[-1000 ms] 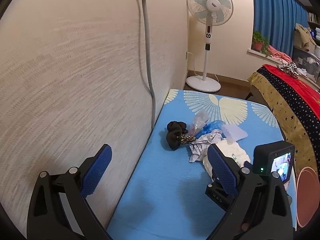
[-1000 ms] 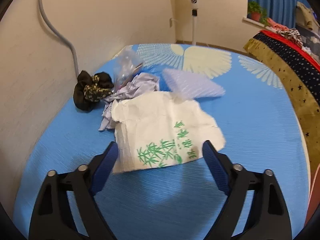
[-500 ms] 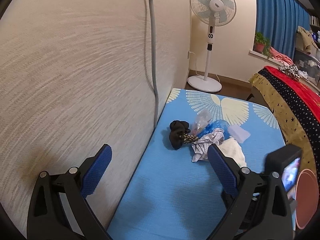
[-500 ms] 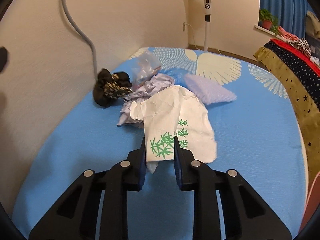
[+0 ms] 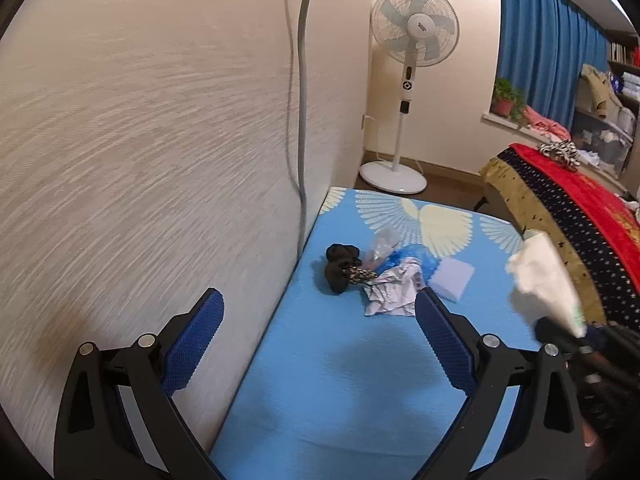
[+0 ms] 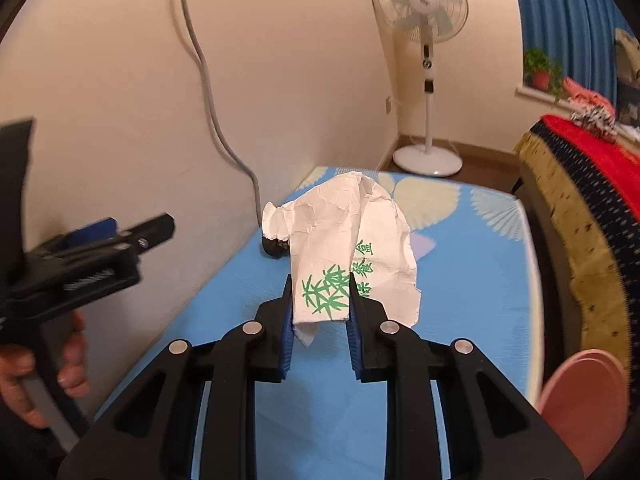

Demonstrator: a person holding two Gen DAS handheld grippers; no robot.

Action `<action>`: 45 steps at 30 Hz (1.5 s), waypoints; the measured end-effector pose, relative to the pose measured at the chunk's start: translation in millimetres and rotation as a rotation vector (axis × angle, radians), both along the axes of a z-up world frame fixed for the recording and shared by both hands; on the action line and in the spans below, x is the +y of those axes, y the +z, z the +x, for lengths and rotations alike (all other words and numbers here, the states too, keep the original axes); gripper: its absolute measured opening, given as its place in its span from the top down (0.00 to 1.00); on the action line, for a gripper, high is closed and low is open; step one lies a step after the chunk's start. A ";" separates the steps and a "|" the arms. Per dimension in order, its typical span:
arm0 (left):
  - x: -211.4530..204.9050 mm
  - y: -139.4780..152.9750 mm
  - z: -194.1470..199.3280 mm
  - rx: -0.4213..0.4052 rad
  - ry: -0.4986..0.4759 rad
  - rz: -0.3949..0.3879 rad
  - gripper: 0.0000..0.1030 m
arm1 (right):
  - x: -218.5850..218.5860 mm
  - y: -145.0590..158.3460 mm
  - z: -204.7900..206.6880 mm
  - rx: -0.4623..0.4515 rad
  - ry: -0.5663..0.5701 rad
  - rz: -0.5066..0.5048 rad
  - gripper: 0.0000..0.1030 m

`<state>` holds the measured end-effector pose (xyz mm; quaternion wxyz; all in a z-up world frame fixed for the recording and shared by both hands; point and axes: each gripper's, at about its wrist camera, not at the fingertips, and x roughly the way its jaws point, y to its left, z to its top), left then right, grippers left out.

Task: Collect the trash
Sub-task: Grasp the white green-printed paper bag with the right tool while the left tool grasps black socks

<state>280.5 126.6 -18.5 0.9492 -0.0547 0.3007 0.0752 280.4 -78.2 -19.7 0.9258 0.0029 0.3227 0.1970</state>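
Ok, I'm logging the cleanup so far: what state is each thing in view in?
white paper wrapper: pinched, lifted off the mattress.
right gripper: shut on the wrapper.
left gripper: open, empty.
crumpled paper: lying on the blue mattress.
clear plastic bag: lying crumpled in the pile.
black cloth: bunched beside the wall.
pedestal fan: upright; running or not unclear.

Cream wall (image 5: 160, 120), standing fan (image 5: 414, 40), blue curtain (image 5: 540, 40)

A blue mattress (image 5: 344, 380) with a pale fan pattern at its far end fills the lower middle of the left wrist view. Near its centre lie a black cloth (image 5: 340, 268), a clear plastic bag (image 5: 382, 242), crumpled paper (image 5: 394, 292) and a pale lilac pad (image 5: 452, 276).
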 end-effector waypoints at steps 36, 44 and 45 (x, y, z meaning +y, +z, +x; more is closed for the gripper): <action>1.5 -148.6 189.5 0.168 -0.055 -0.067 0.78 | -79.8 -19.4 7.2 0.072 -0.161 -0.046 0.77; 3.5 -105.1 154.2 0.089 -0.079 -0.087 0.80 | -82.3 -15.2 6.7 0.064 -0.168 -0.046 0.77; 2.3 -94.8 147.3 0.078 -0.083 -0.087 0.80 | -82.9 -13.3 5.8 0.057 -0.172 -0.044 0.77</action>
